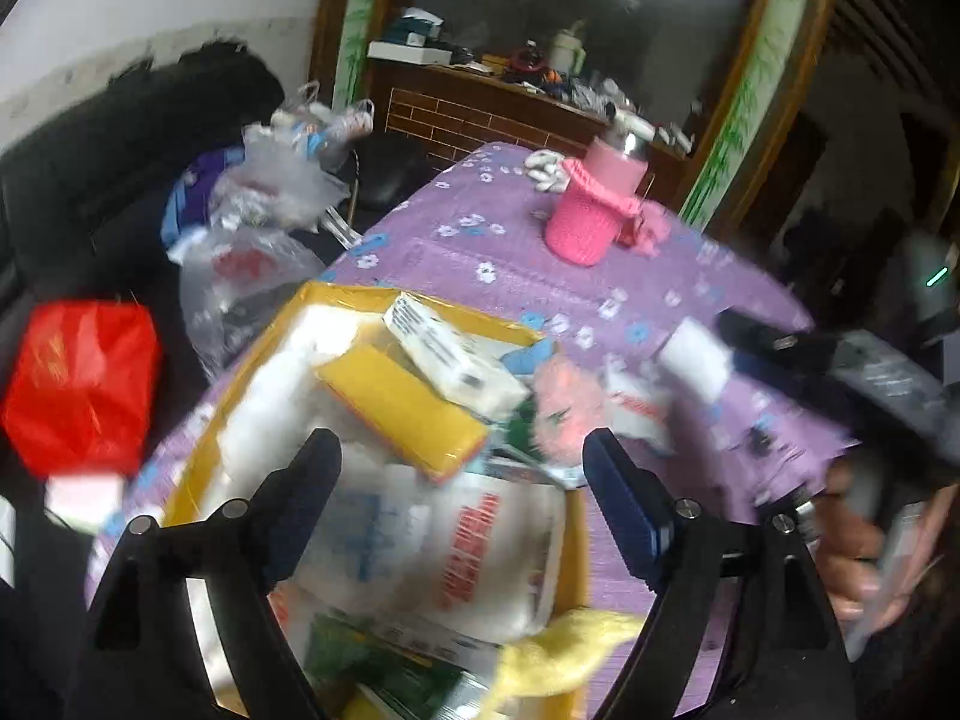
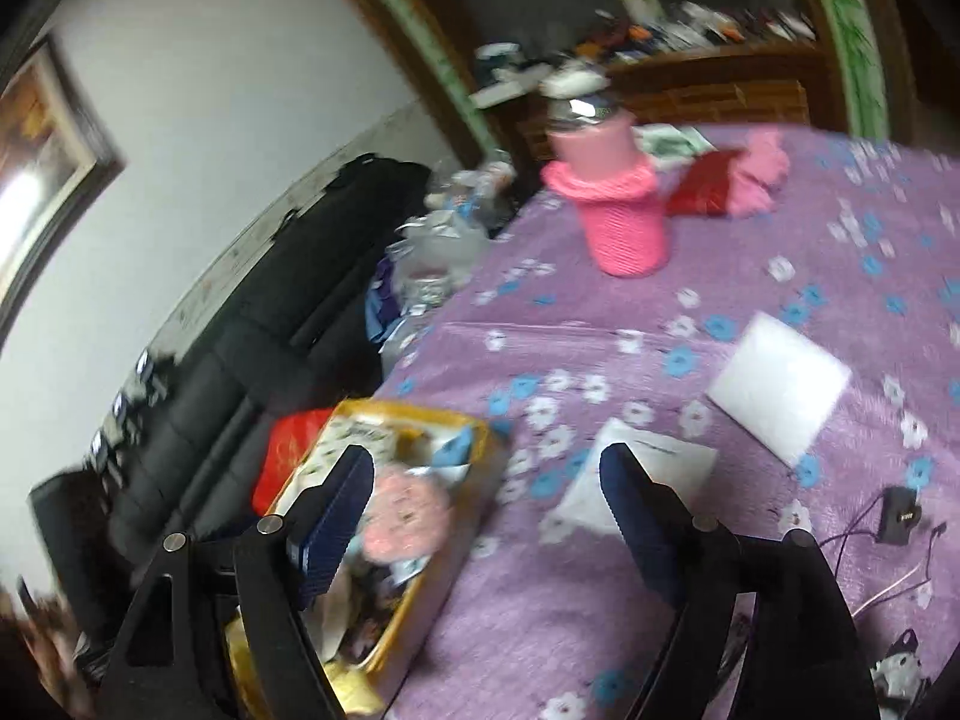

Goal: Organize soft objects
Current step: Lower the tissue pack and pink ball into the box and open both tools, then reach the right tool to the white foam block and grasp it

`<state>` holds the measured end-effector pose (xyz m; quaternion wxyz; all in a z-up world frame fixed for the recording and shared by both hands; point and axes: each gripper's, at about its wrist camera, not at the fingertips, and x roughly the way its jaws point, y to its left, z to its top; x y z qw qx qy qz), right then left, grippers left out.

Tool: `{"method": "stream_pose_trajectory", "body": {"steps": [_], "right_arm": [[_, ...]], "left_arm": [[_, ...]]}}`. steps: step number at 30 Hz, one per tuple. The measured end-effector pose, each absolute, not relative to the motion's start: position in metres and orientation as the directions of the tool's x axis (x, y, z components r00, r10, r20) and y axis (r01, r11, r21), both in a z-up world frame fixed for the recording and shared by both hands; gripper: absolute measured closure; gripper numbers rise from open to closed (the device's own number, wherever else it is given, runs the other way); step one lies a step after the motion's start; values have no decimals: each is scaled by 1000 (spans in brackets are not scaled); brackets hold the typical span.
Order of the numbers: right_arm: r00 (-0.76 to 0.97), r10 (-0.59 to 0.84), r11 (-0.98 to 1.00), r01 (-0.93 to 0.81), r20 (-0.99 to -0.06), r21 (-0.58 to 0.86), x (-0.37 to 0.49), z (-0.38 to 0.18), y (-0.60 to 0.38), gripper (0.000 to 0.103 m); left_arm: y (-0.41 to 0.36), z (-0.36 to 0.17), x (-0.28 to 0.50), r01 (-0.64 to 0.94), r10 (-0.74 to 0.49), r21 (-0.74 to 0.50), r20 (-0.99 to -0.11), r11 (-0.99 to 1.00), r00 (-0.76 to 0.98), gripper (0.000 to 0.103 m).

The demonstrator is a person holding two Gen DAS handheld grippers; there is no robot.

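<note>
You had both grippers, left (image 1: 462, 480) and right (image 2: 486, 498), spread and empty; the pad (image 2: 780, 387) at two o'clock looked light and squashy, so pinch its edge.

yellow box (image 1: 180, 480) | crammed with soft packs (image 1: 480, 546) | pink plush (image 2: 399, 513), seemingly

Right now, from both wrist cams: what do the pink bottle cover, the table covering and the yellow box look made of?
Pink bottle cover: looks like knitted yarn, matte, ribbed with a rolled collar; a shiny metal top shows above it.
Table covering: soft, fuzzy purple fabric with printed flowers, no gloss.
Yellow box: probably cardboard; thin stiff walls with a slightly glossy yellow face, though blur leaves it open.
</note>
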<state>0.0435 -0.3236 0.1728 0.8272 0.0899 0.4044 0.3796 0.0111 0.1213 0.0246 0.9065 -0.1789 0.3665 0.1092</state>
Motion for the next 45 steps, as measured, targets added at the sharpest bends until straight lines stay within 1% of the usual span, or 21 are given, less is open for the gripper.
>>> {"method": "stream_pose_trajectory", "body": {"steps": [4,7,9,12,15,18,20,21,24,26,28,32,35,37,41,43,45], "right_arm": [[406,701,707,-502,-586,498,61,155,-336,24],[366,722,685,-503,-587,528,68,151,-340,24],[386,707,700,-498,-592,512,71,152,-346,24],[417,678,729,-490,-606,478,77,156,-357,24],[385,685,723,-458,-618,516,82,155,-365,24],[352,708,702,-443,-612,558,88,158,-373,24],[382,671,737,-434,-635,518,90,166,-378,24],[399,645,759,-437,-651,483,93,170,-379,22],[422,514,844,-405,-747,353,109,179,-377,21],[413,435,877,-394,-800,273,124,182,-376,21],[395,379,896,-384,-837,225,136,183,-376,21],[346,356,887,-419,-868,196,150,177,-376,22],[347,333,908,-368,-877,199,159,177,-386,22],[351,346,911,-346,-870,223,170,180,-395,22],[364,333,926,-299,-870,229,184,174,-393,22],[370,296,930,-322,-881,177,187,168,-378,22],[356,259,934,-328,-898,139,194,157,-361,22]], "left_arm": [[128,28,6,-328,-33,-365,-711,871,703,20],[122,30,8,-297,-106,-411,-719,862,687,20],[116,35,13,-280,-149,-444,-715,851,683,20],[94,55,18,-239,-145,-426,-694,873,706,20],[76,65,20,-186,-151,-393,-684,901,714,20],[71,58,24,-180,-198,-428,-699,886,687,20],[67,58,21,-166,-212,-438,-690,883,692,20],[64,57,19,-161,-212,-433,-690,887,692,20],[52,57,15,-112,-235,-414,-696,903,679,20],[49,57,10,-110,-232,-413,-689,904,686,20],[48,56,8,-89,-255,-426,-682,900,685,20],[51,46,3,-96,-258,-434,-683,896,683,20],[55,37,-2,-105,-259,-436,-692,894,674,20],[61,34,-4,-99,-287,-468,-682,878,673,20],[71,32,-6,-128,-274,-473,-687,872,674,20],[73,32,-10,-124,-286,-489,-677,864,678,20],[74,33,-14,-131,-269,-477,-678,869,684,20]]}}
